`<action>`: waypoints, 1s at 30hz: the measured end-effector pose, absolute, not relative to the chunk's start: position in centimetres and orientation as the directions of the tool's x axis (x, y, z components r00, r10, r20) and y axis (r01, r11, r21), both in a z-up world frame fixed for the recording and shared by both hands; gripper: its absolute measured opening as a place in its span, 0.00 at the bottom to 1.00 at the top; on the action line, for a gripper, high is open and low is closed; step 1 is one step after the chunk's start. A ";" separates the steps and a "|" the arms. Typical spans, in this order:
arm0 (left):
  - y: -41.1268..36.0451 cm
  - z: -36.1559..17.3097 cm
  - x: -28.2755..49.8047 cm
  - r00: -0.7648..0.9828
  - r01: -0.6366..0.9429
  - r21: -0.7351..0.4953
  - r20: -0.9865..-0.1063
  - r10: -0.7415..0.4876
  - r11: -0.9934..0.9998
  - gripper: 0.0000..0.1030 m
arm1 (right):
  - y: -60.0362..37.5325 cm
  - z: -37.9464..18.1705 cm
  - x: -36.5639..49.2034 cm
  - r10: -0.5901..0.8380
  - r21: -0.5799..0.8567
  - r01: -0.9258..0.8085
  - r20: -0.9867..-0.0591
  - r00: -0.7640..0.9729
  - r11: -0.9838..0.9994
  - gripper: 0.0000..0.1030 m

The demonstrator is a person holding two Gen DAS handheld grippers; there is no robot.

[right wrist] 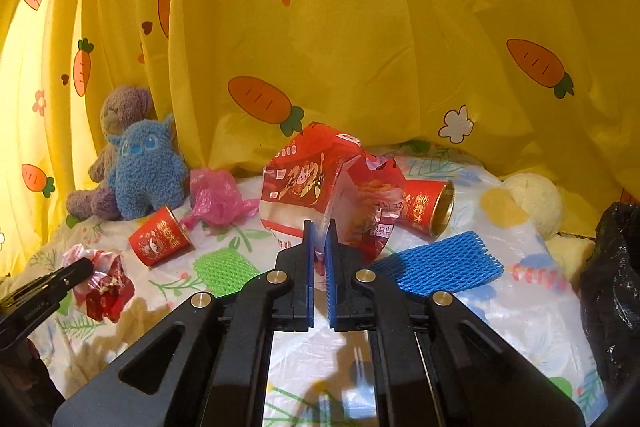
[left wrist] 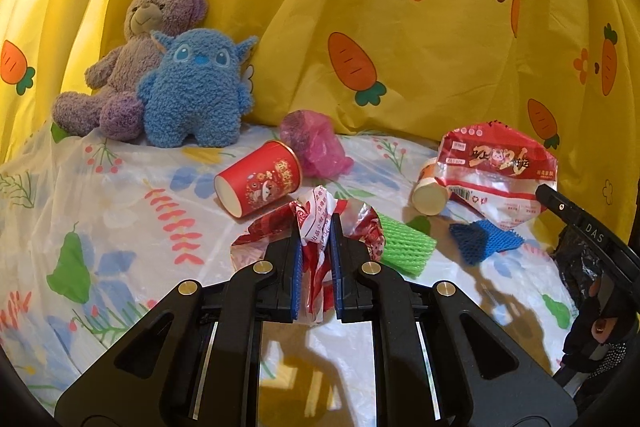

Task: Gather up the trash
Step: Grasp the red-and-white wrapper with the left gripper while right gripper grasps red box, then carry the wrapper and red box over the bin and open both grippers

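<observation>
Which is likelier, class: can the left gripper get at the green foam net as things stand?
Probably not yet: the left gripper is shut on a crumpled red wrapper. The green foam net lies just beside it, uncovered.

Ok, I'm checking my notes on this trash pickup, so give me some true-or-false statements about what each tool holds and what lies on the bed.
1. The left tool is clamped on a crumpled red-and-white plastic wrapper. True.
2. The right tool is empty. False: it pinches a large red snack bag.
3. The green foam net sleeve lies on the floral sheet. True.
4. The blue plush toy sits alone. False: a purple teddy bear sits behind it.
</observation>
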State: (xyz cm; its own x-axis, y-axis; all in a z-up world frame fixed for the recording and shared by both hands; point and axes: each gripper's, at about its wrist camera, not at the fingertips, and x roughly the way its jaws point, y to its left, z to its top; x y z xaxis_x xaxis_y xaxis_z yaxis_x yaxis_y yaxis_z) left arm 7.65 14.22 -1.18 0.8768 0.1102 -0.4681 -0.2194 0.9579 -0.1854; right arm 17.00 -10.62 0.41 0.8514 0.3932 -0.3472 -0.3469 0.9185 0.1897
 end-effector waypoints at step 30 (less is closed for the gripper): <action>-0.2 0.2 7.6 0.885 0.105 -0.142 -0.439 -0.157 0.984 0.11 | -23.0 2.1 6.6 0.206 0.150 -0.176 -0.220 0.953 0.973 0.05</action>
State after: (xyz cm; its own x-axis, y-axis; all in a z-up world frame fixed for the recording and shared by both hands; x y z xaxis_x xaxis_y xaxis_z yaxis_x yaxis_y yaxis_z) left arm 7.58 -0.19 0.20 0.8848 -0.1574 -0.4386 0.1049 0.9843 -0.1417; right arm 6.61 -23.05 2.11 0.9534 0.2062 -0.2203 -0.1757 0.9729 0.1504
